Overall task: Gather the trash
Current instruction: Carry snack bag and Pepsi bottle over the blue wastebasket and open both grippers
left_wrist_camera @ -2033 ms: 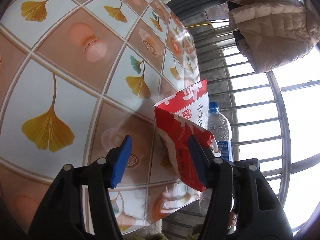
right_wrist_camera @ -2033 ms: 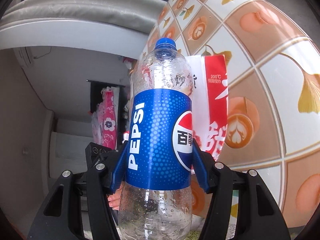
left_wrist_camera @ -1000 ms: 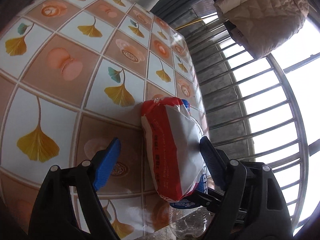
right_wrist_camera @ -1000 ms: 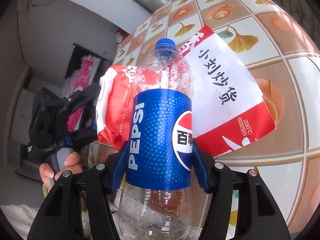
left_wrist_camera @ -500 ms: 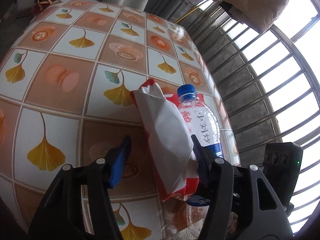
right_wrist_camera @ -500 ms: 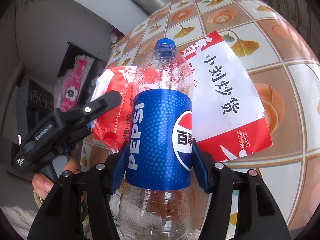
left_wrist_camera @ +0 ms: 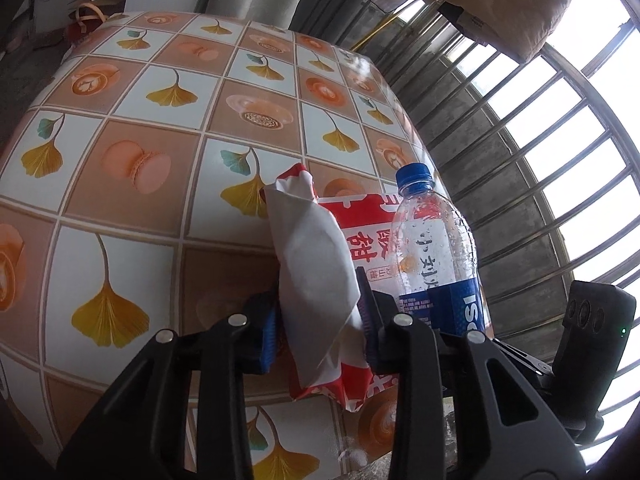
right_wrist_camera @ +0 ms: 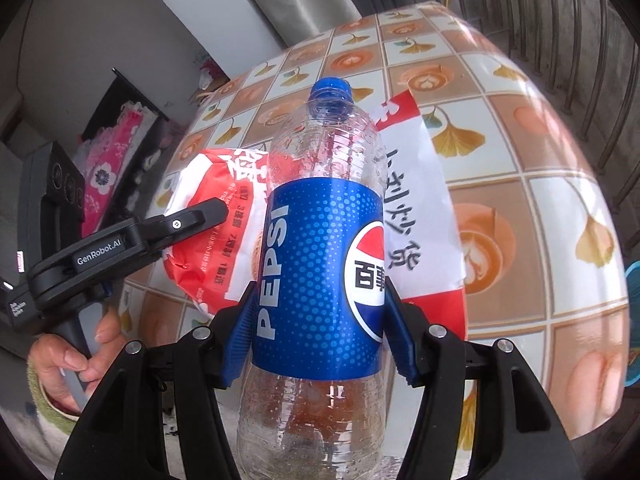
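Observation:
A crumpled red and white snack bag lies near the front edge of the tiled-pattern table. My left gripper has its jaws closing around this bag, and both blue pads touch its sides. The right wrist view shows one left finger lying against the same bag. My right gripper is shut on an empty Pepsi bottle, held upright by its blue label. Behind the bottle, a flat red and white paper bag rests on the table.
A barred window stands just right of the table, with a quilted jacket hanging above it. A hand holds the left gripper's handle. Pink floral items and a grey wall lie beyond the table's left side.
The left jaws have narrowed from wide apart to touching the crumpled bag on both sides. Both wrists have tilted, so more tabletop shows. The bottle stays gripped in the right gripper.

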The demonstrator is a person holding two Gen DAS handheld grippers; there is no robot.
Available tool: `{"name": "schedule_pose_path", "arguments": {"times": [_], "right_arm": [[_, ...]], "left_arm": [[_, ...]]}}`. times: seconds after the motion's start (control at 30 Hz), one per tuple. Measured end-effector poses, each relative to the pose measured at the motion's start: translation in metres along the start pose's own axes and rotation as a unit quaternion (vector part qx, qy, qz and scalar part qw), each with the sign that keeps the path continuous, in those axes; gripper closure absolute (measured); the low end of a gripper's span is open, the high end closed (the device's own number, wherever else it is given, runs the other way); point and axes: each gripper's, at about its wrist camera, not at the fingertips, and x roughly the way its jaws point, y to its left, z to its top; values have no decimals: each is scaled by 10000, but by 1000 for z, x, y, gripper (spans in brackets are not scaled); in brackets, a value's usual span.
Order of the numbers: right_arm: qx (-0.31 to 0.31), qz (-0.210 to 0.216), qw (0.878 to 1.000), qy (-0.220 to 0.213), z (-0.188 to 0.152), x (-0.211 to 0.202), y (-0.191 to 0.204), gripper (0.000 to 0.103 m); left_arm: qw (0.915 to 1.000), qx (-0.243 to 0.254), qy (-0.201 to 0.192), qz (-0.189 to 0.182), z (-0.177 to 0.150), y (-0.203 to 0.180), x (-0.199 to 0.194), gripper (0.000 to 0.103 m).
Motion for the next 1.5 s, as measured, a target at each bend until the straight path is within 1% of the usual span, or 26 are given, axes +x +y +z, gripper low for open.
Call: {"name": "schedule_pose_path", "arguments": {"times": [0.13, 0.33, 0.6, 0.67, 0.83, 0.93, 1.03, 1.1, 1.2, 1.27, 1.33, 1.37, 1.5], "right_arm": [[-109, -150, 9997, -127, -2, -6, -1, 46], [-157, -232, 9993, -245, -4, -16, -4, 46], [-273, -526, 9965, -595, -6, -37, -4, 46], [-243, -517, 9962, -661, -8, -44, -7, 46], [82, -399, 9956, -841, -13, -65, -27, 46], [443, -330, 9935, -995, -18, -83, -51, 46], [896, -316, 9882, -1206, -28, -106, -81, 46], [1192, -335, 9830, -1357, -36, -121, -100, 46], [1713, -422, 9711, -1609, -53, -147, -136, 46], [2123, -489, 9589, -1815, -69, -167, -163, 46], [2558, -603, 9434, -2025, -88, -187, -191, 46], [2806, -677, 9330, -2147, -99, -198, -206, 46], [3574, -956, 8962, -2448, -139, -226, -258, 46]], "left_arm": [[10000, 59, -17, 33, 0, -5, -2, 73], [9999, 153, -79, 12, -1, -15, -6, 74], [9988, 423, -233, -94, 1, -40, -16, 74], [9982, 508, -275, -130, 1, -48, -18, 74], [9956, 832, -304, -289, 3, -80, -17, 74], [9925, 1093, -299, -452, 3, -107, -12, 74], [9877, 1400, -249, -653, 1, -140, -2, 74], [9838, 1600, -176, -783, -1, -164, 8, 74], [9768, 1876, 2, -1030, -7, -203, 26, 74], [9702, 2112, 141, -1183, -13, -233, 39, 74], [9625, 2336, 291, -1348, -20, -264, 53, 74], [9591, 2437, 357, -1394, -24, -277, 60, 74], [9477, 2726, 722, -1492, -41, -331, 95, 74]]}}
